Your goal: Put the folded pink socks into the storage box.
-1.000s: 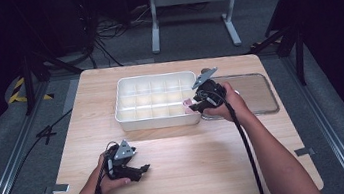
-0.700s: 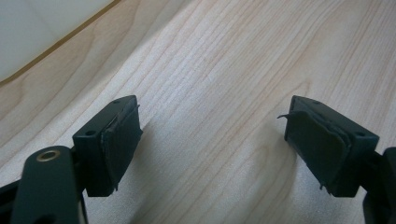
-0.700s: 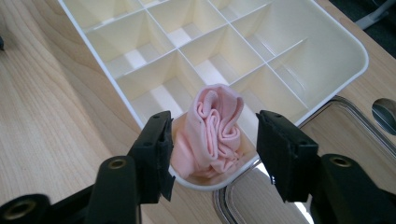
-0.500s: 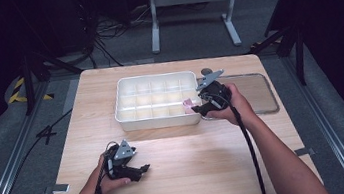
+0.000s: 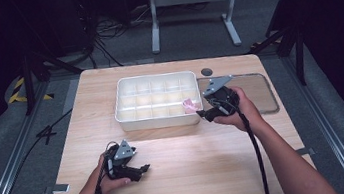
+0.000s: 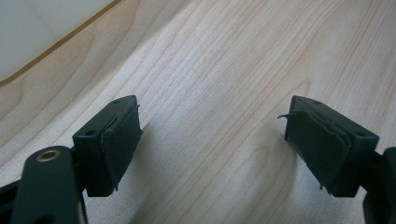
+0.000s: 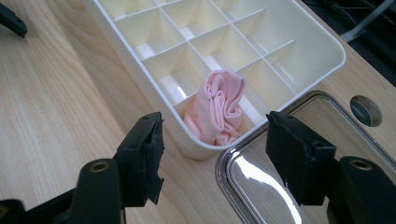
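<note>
Where the pale wooden table (image 5: pixel 180 176) comes nearest the person, the left gripper (image 5: pixel 139 171) lies low over bare boards, well apart from everything else. Its own view shows two black jaws spread wide with only wood grain between them, nothing held.

Item, mid-table: a white plastic divided tray (image 5: pixel 127 114) of many small compartments. From above, a small pink patch (image 5: pixel 191 105) sits in its near right corner cell. The right gripper view resolves it: a crumpled pink cloth (image 7: pixel 218 107), standing loosely bunched in that corner compartment, leaning on the tray wall (image 7: pixel 196 147).

Item, right: the right gripper (image 5: pixel 204 114), just beside that tray corner. Its jaws have just been opening and stand released, the cloth beyond them, untouched.

Item, far right: a clear rounded-rectangular lid with a dark rim (image 5: pixel 260 90), flat on the table beside the tray; the right gripper view shows glare on it (image 7: pixel 261 182).
</note>
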`<action>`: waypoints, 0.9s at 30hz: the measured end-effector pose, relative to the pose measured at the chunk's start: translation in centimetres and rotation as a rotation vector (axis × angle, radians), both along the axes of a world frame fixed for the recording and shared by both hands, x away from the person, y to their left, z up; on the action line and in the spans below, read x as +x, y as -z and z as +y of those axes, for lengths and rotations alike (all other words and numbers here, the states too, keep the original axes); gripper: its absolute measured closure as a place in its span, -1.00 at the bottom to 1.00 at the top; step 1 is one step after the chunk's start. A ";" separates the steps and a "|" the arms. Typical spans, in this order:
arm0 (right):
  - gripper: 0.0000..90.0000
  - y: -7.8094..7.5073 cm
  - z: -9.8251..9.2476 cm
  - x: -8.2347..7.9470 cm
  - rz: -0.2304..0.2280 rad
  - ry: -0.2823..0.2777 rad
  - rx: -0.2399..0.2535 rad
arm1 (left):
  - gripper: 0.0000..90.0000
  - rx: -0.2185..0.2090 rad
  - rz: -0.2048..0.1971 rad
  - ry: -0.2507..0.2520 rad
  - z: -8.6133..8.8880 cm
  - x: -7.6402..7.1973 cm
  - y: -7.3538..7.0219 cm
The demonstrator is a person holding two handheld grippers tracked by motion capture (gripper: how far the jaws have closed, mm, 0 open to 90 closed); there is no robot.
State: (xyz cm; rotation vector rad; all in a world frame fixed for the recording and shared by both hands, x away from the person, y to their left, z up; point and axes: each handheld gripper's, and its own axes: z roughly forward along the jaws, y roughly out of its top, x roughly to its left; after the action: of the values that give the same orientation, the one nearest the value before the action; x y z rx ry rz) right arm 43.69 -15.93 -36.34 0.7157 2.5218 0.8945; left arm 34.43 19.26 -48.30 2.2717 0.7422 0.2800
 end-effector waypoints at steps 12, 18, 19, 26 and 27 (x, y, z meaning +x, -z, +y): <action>-0.21 0.2 -0.9 -1.2 -0.013 -0.009 -0.011 | -0.59 0.003 0.004 0.002 0.0 0.0 0.0; -0.23 0.8 -1.8 -1.8 -0.024 -0.013 -0.035 | -0.59 -0.001 0.000 -0.001 0.0 0.0 0.0; -0.23 1.0 -1.9 -1.9 -0.020 -0.009 -0.035 | -0.59 0.000 0.001 0.000 0.0 0.0 0.0; -0.25 1.9 -2.7 -2.4 -0.011 -0.002 -0.068 | -0.59 0.001 0.002 0.000 0.0 0.0 0.0; -0.25 2.0 -2.8 -2.6 -0.014 -0.005 -0.073 | -0.59 0.004 0.004 0.002 0.0 0.0 0.0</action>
State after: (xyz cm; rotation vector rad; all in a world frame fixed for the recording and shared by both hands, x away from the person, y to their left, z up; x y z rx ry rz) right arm 41.14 -18.70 -38.37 0.6786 2.5306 0.8022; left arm 34.43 19.27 -48.25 2.2766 0.7424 0.2766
